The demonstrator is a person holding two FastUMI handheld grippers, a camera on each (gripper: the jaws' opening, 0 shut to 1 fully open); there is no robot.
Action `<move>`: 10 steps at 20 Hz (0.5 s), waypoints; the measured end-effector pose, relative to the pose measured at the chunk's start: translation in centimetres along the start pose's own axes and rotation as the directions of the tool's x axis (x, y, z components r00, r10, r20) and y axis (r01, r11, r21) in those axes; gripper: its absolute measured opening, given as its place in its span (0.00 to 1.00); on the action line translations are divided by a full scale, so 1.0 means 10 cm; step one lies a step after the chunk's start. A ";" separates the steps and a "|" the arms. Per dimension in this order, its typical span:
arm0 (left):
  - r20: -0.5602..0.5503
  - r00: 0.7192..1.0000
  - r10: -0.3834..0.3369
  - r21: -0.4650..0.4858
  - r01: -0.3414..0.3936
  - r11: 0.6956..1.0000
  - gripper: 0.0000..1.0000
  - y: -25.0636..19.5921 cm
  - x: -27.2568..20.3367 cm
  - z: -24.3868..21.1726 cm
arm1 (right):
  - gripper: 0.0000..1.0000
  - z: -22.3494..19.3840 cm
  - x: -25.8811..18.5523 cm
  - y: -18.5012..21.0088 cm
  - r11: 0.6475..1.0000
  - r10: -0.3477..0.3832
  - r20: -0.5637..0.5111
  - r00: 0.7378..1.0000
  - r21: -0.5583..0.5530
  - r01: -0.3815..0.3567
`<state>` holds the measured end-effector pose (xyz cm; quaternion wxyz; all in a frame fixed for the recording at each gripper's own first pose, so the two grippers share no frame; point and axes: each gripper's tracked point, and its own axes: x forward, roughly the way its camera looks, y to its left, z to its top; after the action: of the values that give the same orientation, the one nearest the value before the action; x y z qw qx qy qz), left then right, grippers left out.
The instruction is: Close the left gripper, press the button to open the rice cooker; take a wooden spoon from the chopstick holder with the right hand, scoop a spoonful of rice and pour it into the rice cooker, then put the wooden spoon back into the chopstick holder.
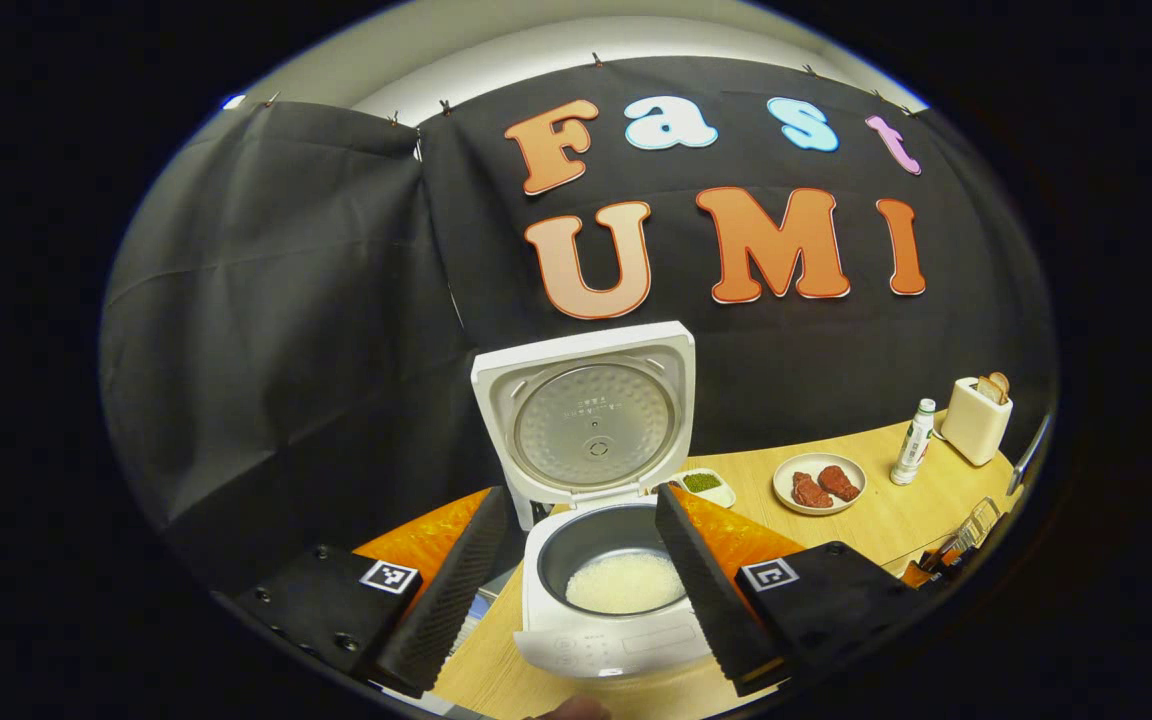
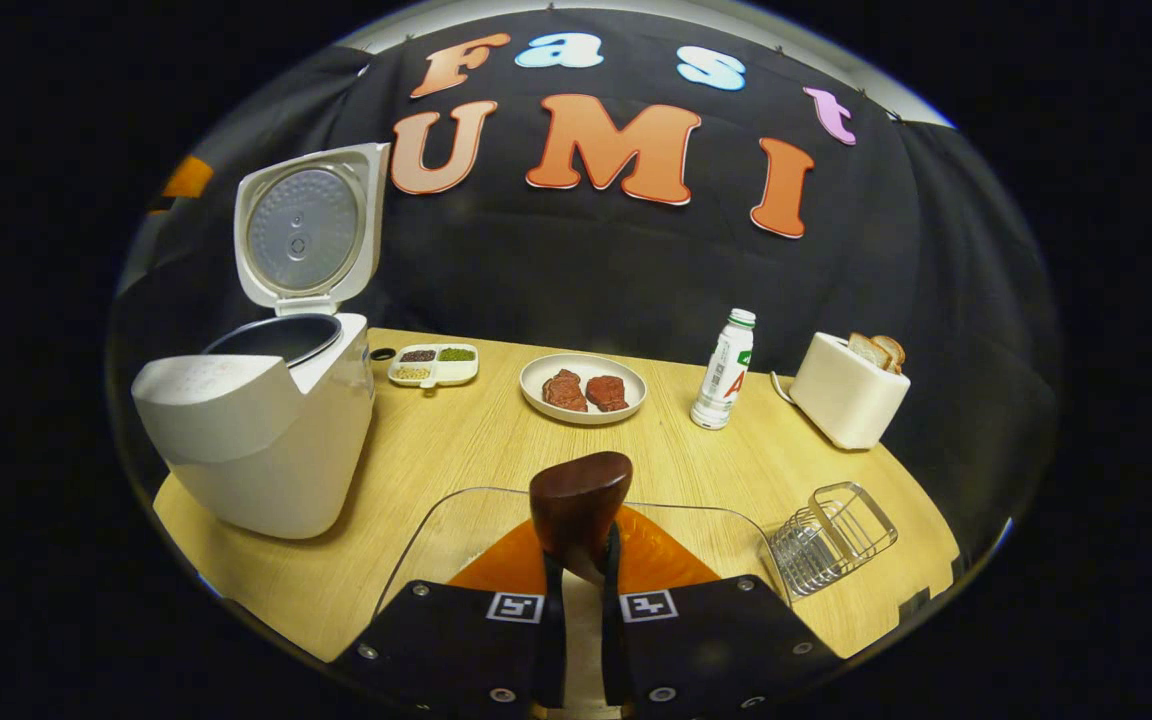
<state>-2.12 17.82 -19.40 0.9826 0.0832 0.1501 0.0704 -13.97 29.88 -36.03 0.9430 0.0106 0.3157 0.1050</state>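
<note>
The dark brown wooden spoon (image 2: 579, 510) is standing bowl-up at lower centre of the right gripper view, its handle clamped between the nearly closed fingers of the right gripper (image 2: 581, 590). Its bowl is looking smooth, rounded and glossy; whether rice is lying in it cannot be told. Judging from the rice in the pot, the spoon is probably due back in the chopstick holder, so it is best kept upright and lowered handle-first. The wire chopstick holder (image 2: 829, 537) is sitting at lower right, near the counter (image 2: 456, 450) edge. The white rice cooker (image 1: 608, 560), lid raised, is showing white rice (image 1: 626, 583) in its grey pot. The left gripper (image 1: 576, 570) is framing the cooker, fingers wide apart and empty.
</note>
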 end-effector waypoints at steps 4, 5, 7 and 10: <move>0.005 1.000 0.000 0.008 0.000 1.000 0.99 0.01 0.00 -0.01 | 0.14 0.06 0.05 -0.10 0.982 0.021 -0.018 1.000 0.190 -0.017; 0.004 1.000 -0.001 0.006 0.001 1.000 0.99 0.01 0.00 -0.01 | 0.14 0.06 0.05 -0.13 0.970 0.029 -0.030 0.999 0.244 -0.020; -0.001 1.000 -0.003 0.002 0.003 1.000 0.99 0.01 -0.01 -0.02 | 0.14 0.05 0.06 -0.17 0.943 0.043 -0.042 0.998 0.333 -0.027; -0.013 1.000 0.001 -0.003 -0.001 1.000 0.99 0.02 0.00 -0.06 | 0.14 0.03 0.07 -0.19 0.904 0.070 -0.045 0.997 0.425 -0.044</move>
<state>-2.29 18.12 -19.93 0.9817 0.0811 0.1565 0.0715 -12.89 28.18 -36.31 0.9050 0.2210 0.3583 0.0617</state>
